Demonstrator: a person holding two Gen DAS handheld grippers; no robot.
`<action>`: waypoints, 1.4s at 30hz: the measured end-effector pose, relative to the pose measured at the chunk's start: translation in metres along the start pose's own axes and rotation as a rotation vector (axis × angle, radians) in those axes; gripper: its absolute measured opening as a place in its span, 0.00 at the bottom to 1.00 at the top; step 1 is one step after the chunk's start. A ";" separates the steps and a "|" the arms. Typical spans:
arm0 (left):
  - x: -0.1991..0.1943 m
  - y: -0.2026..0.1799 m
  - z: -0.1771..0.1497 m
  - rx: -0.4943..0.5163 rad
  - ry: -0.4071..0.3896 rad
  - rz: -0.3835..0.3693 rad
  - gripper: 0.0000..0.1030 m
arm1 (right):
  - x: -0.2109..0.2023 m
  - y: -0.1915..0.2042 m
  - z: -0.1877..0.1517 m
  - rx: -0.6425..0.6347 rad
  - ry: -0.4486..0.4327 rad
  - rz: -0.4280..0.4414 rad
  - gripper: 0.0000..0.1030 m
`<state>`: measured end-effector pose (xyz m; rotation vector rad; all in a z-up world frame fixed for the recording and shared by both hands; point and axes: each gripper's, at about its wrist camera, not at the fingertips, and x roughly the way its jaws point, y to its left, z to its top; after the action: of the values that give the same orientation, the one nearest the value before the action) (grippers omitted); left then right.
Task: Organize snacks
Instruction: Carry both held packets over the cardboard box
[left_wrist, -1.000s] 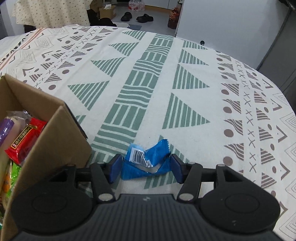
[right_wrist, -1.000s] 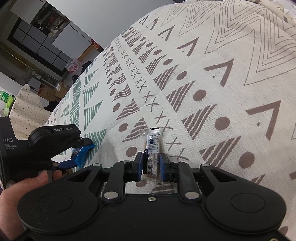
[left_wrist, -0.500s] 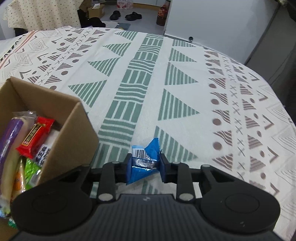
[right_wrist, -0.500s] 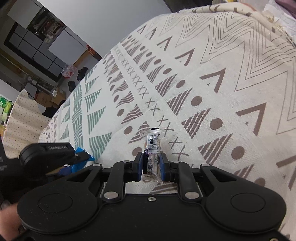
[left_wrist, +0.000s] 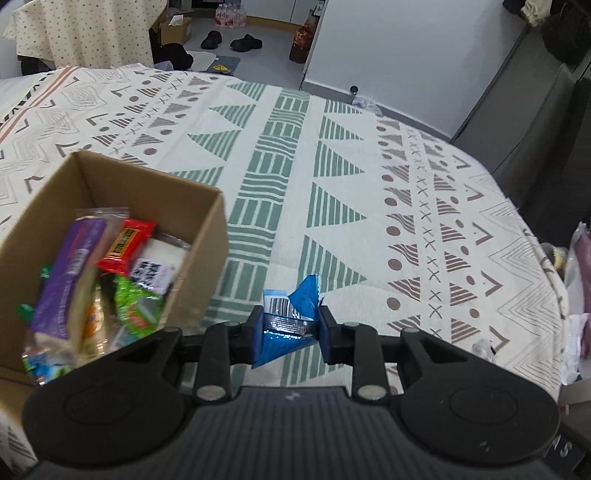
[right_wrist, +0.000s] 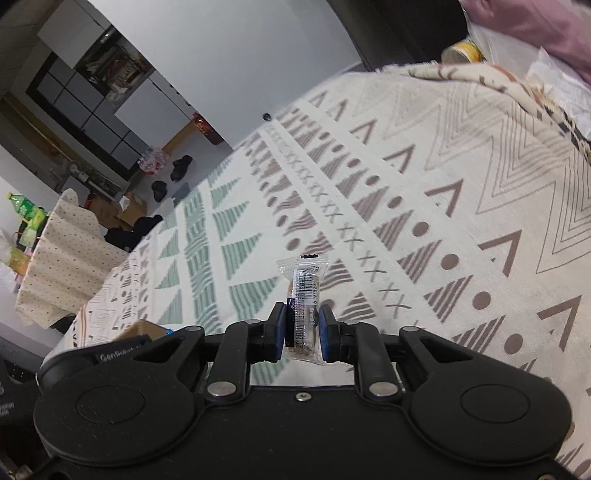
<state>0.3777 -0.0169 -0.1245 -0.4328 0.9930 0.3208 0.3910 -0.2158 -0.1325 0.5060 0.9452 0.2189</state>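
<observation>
A patterned cloth (left_wrist: 369, 192) covers the tabletop, and a cardboard box (left_wrist: 207, 236) holding snacks sits toward its left edge. My left gripper (left_wrist: 289, 328) has its jaws clamped on a blue snack packet (left_wrist: 286, 325) just right of the box. My right gripper (right_wrist: 303, 332) pinches a clear-wrapped snack bar (right_wrist: 303, 295) upright above the cloth.

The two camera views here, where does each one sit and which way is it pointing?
Left wrist view: on the left gripper, facing along its fingers, which pinch a crumpled blue snack packet; an open brown cardboard box of snacks stands to the left.
Right wrist view: on the right gripper, tilted, its fingers pinching a clear-wrapped snack bar.
Shared: the patterned cream tablecloth and that box.
</observation>
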 end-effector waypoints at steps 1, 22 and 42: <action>-0.006 0.003 0.000 -0.002 -0.004 -0.008 0.27 | -0.003 0.004 0.000 -0.003 -0.005 0.004 0.18; -0.091 0.090 0.021 -0.044 -0.055 -0.124 0.28 | -0.038 0.101 -0.031 -0.120 -0.058 0.090 0.18; -0.101 0.186 0.027 -0.134 0.006 -0.134 0.29 | -0.020 0.170 -0.073 -0.204 -0.010 0.158 0.18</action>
<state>0.2620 0.1511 -0.0631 -0.6195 0.9462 0.2663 0.3261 -0.0534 -0.0675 0.3927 0.8627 0.4508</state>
